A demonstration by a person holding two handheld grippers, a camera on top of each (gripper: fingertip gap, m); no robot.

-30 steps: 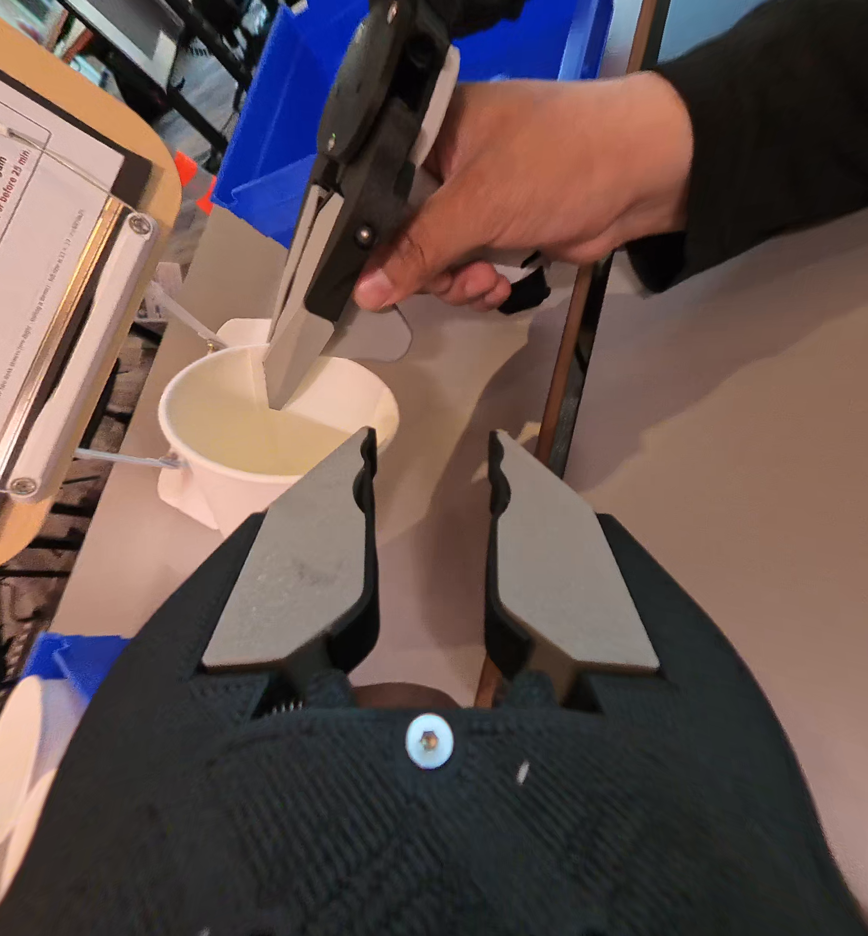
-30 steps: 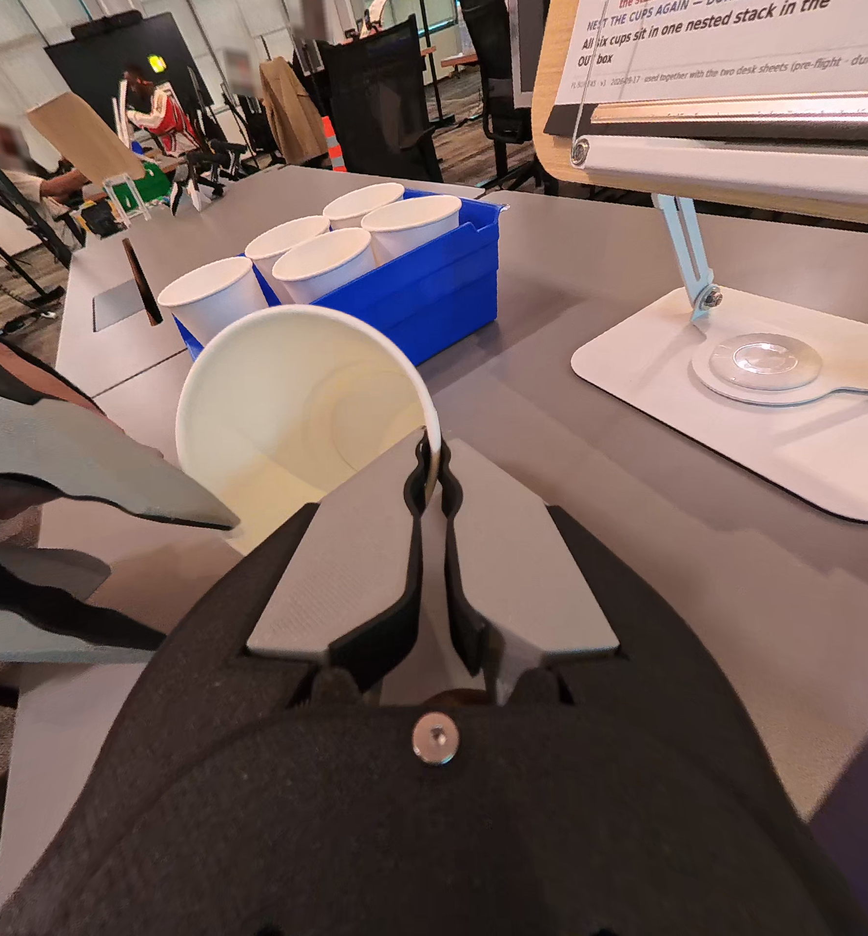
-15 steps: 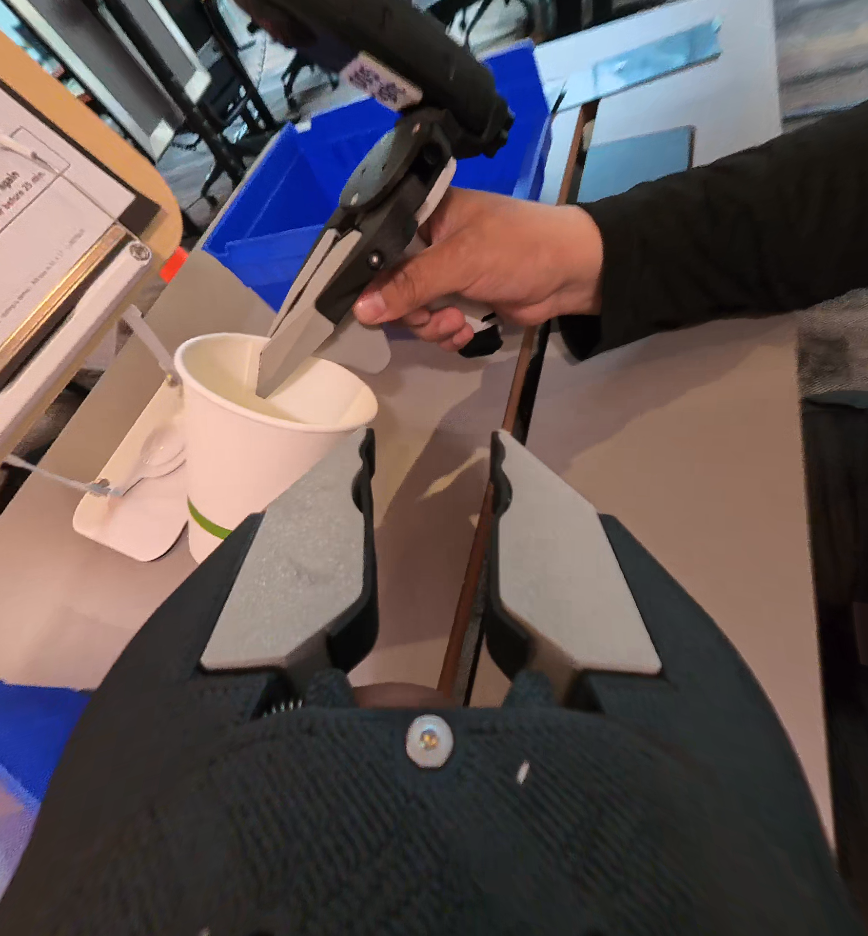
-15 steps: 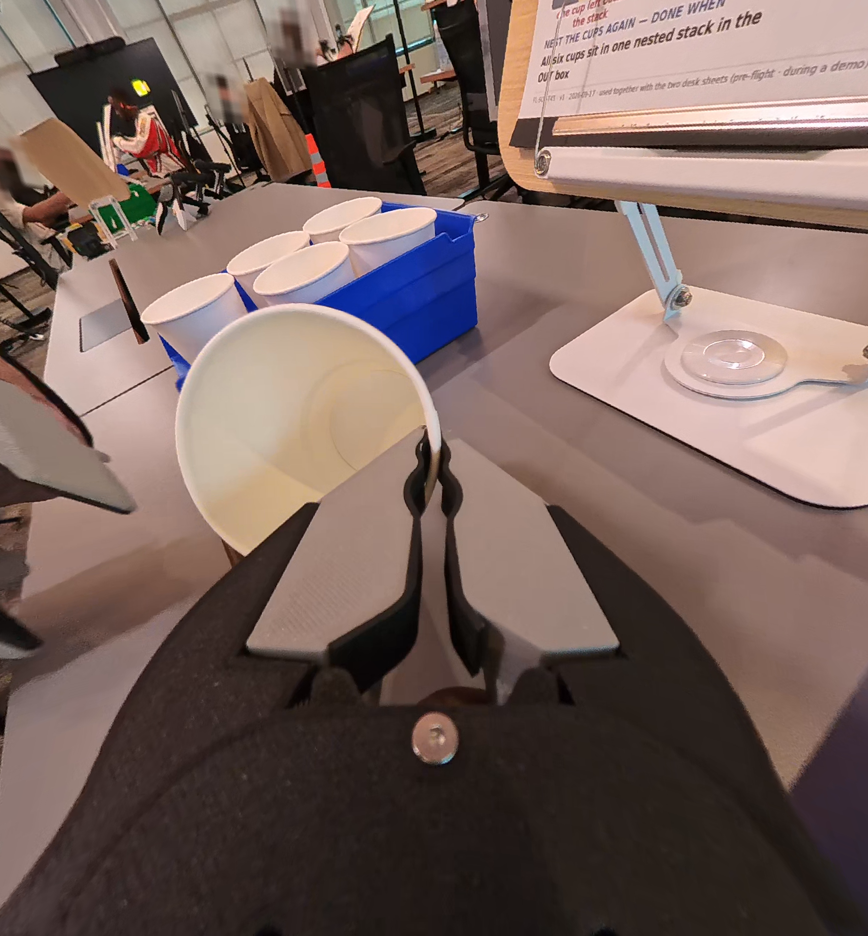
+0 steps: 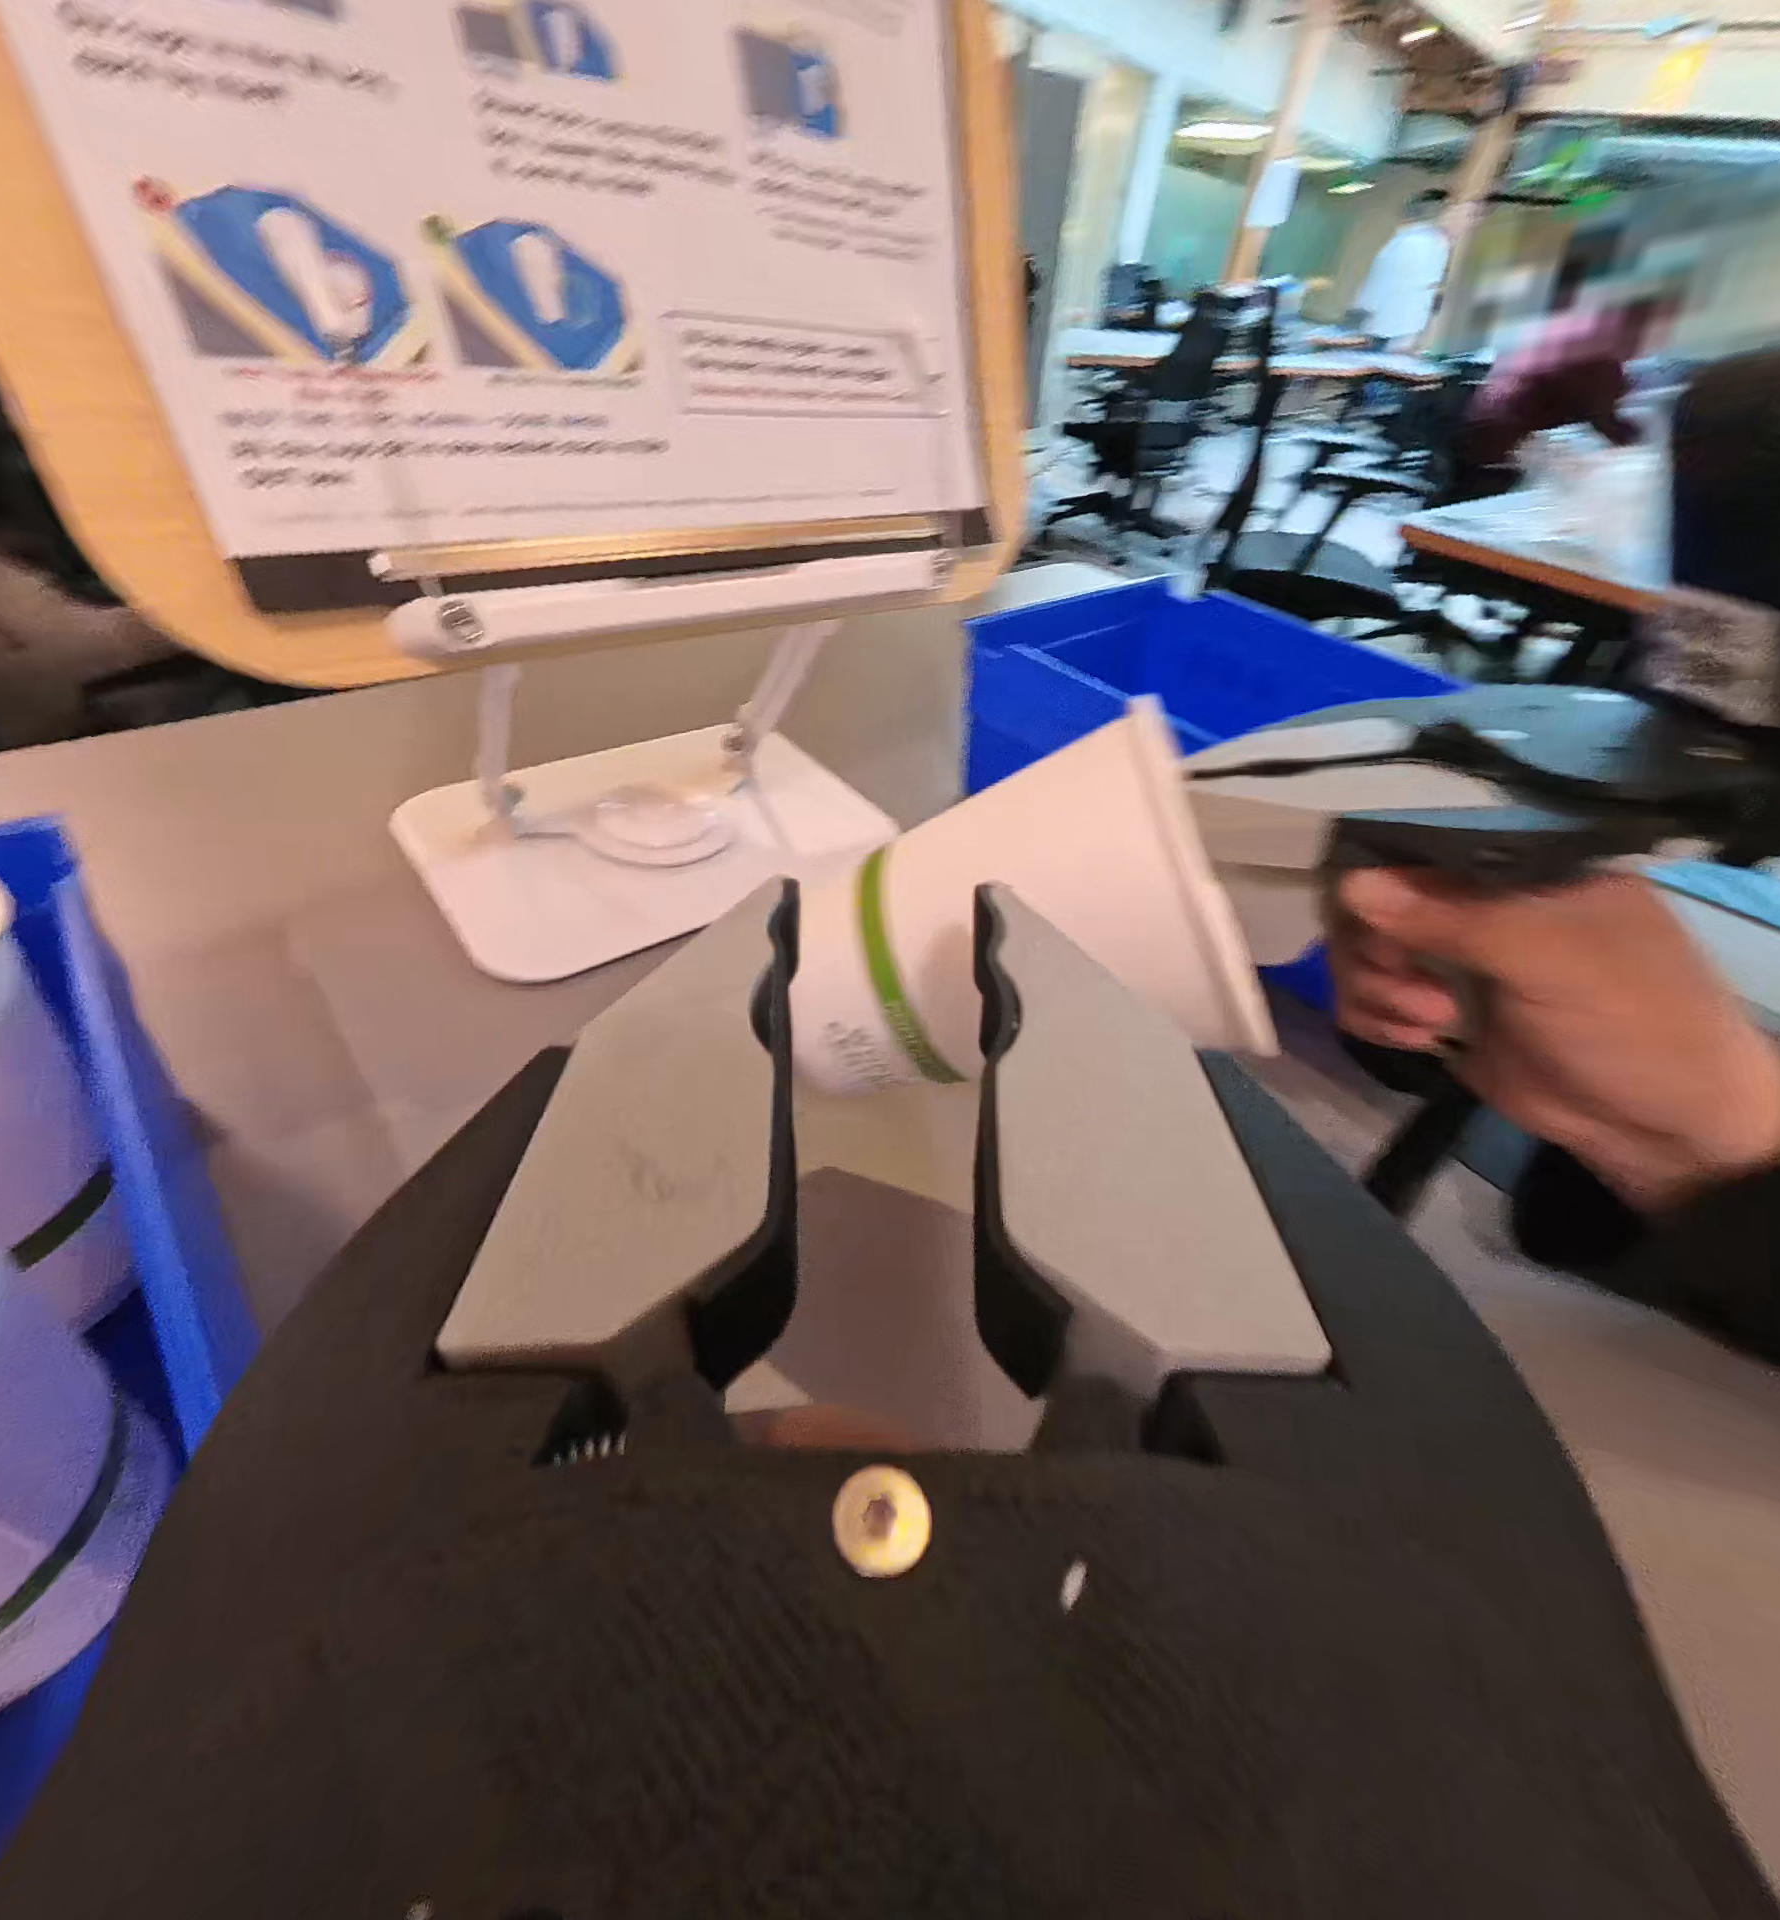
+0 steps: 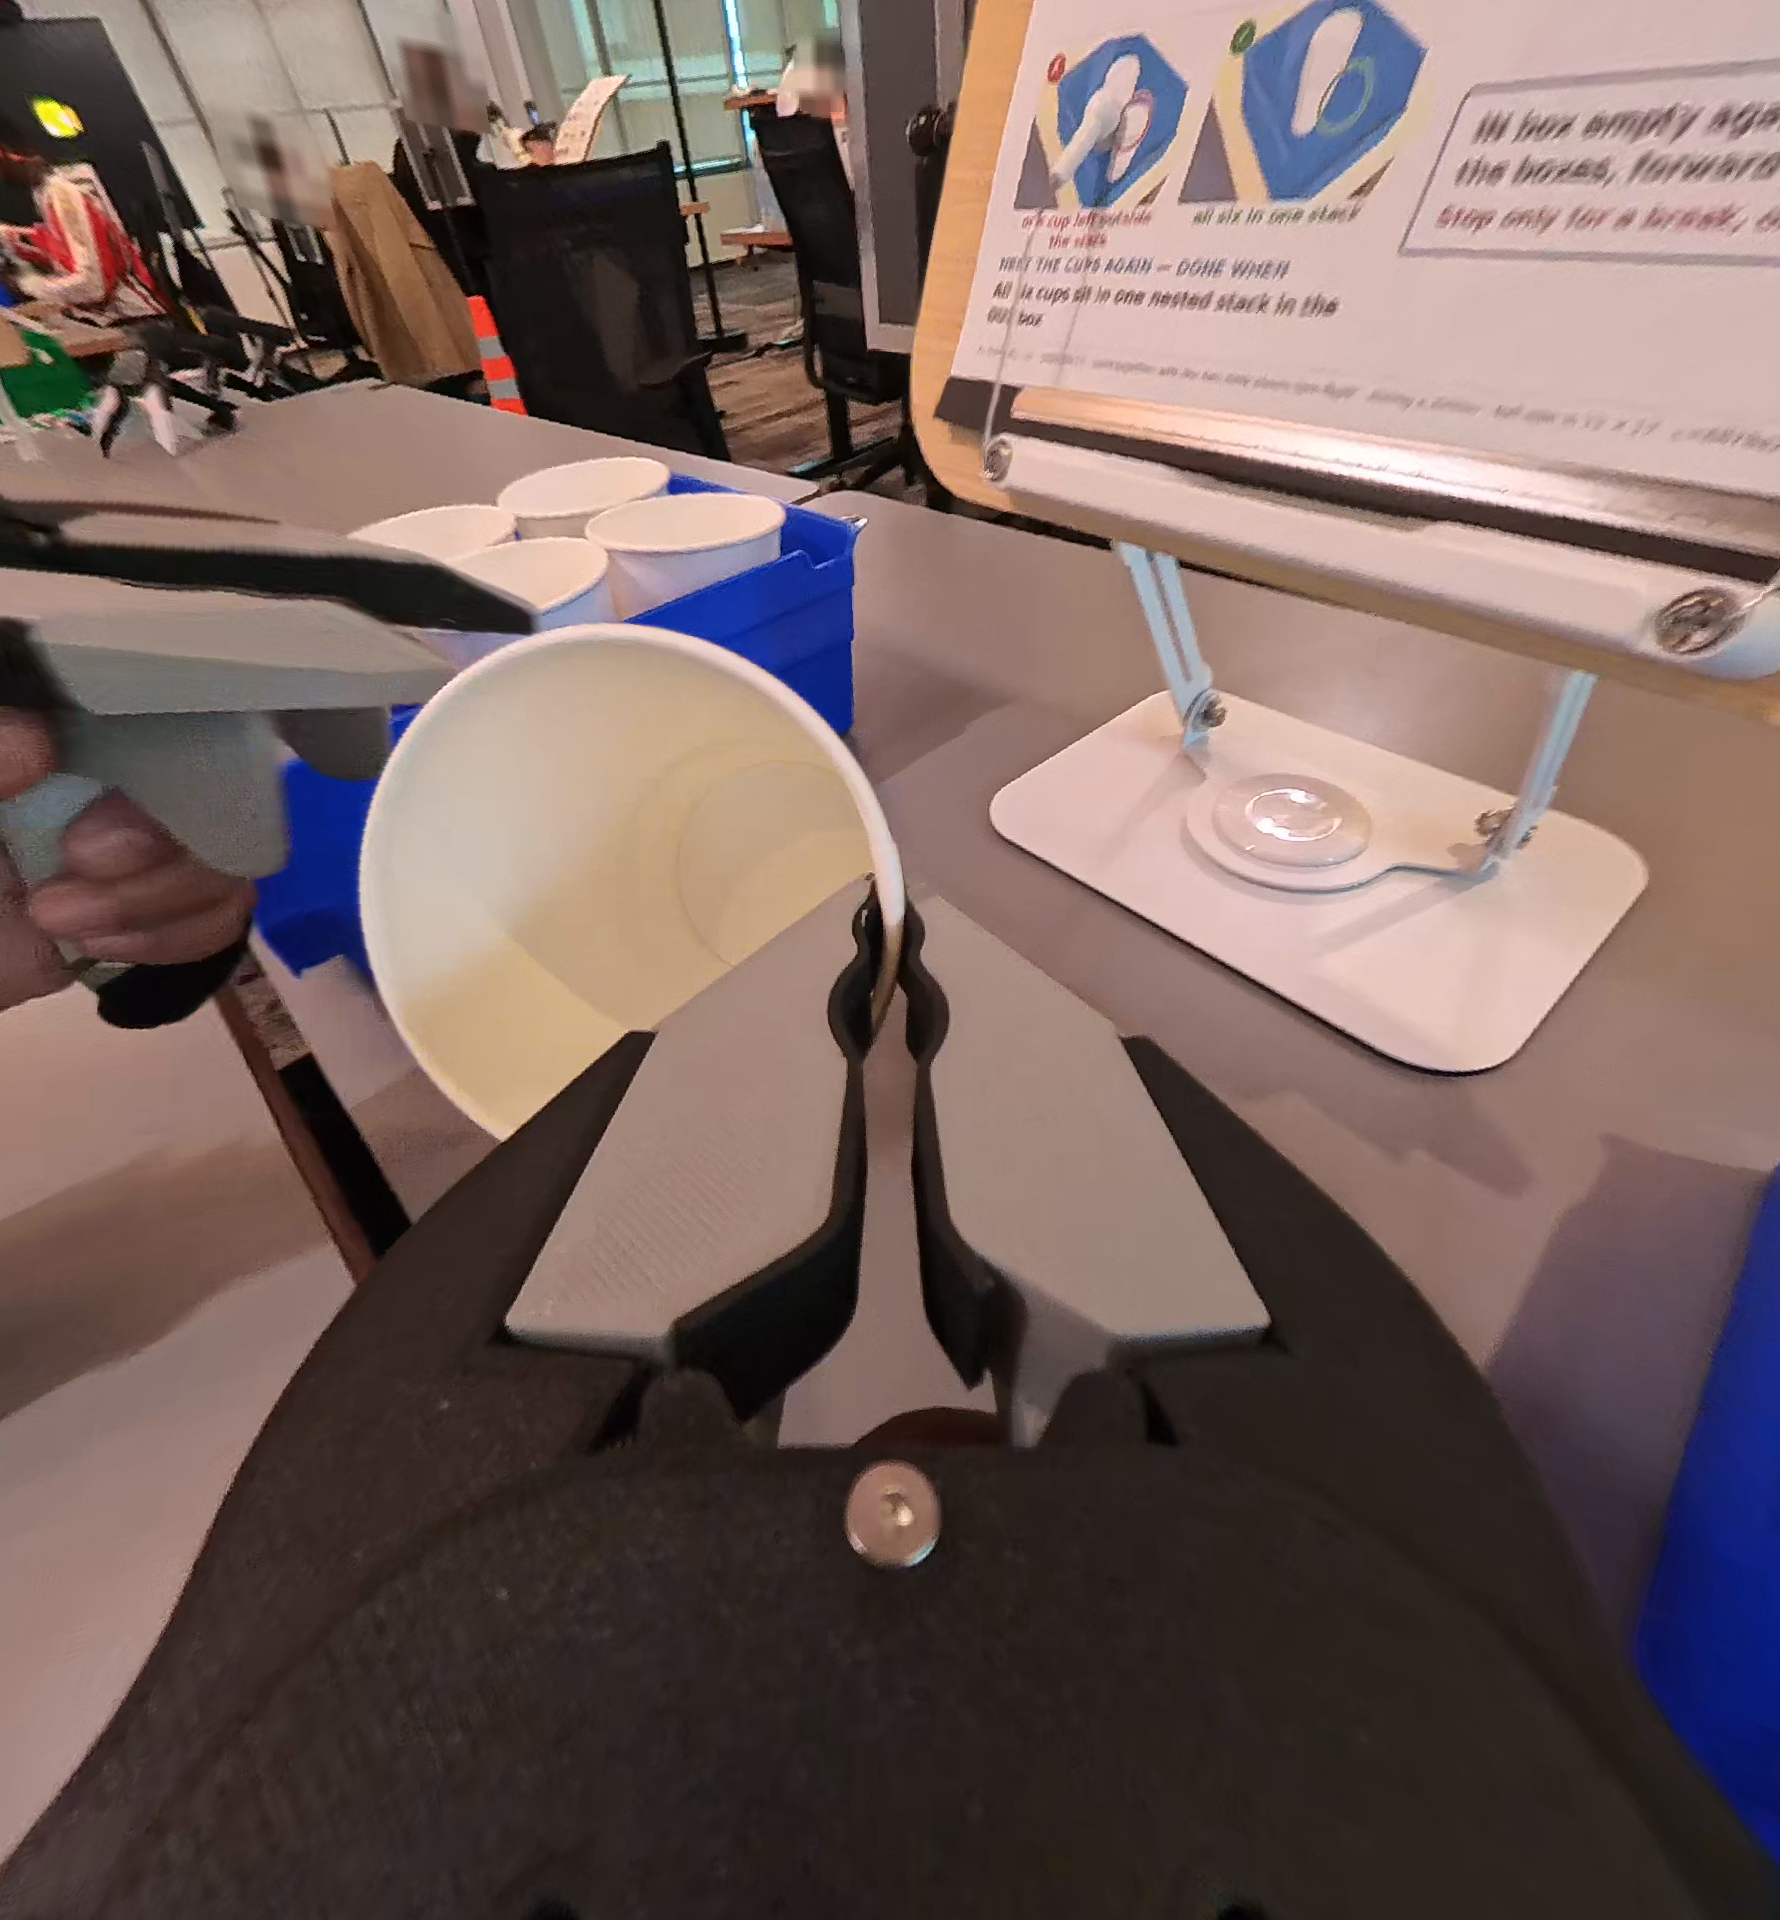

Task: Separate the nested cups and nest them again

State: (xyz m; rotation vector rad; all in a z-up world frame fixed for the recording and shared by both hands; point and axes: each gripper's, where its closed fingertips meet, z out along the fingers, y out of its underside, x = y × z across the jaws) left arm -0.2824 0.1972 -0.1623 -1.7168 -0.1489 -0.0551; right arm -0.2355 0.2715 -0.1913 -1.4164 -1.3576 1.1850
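An open office with dark chairs and other desks is stretching out behind the grey tabletop (image 6: pixel 1125 665) I am working at. A wooden board carrying an instruction sheet is standing on a white document stand (image 6: pixel 1322 883), and I am taking that stand as my landmark.

My right hand-held gripper (image 6: pixel 886 966) is pinching the rim of a white paper cup (image 6: pixel 595 831), its two fingers clamped on the cup wall, one inside and one outside. The cup is being held off the tabletop, tipped on its side, just left of the stand's base plate in the right wrist view, its mouth facing that camera. In the left wrist view the same cup (image 5: pixel 1031 914), with a green band near its base, is lying in front of the stand's base and to its right, bottom pointing toward my left hand-held gripper (image 5: pixel 881 966).

That left hand-held gripper is standing released, its jaws parted with the bottom end of the cup appearing between the fingertips; whether they are touching it I cannot tell through the motion blur.

Farther left of the stand, beyond the held cup, a blue bin (image 6: pixel 761 623) is holding four more upright white cups (image 6: pixel 678 540). Another blue bin (image 5: pixel 1177 675) is sitting right of the stand in the left wrist view.
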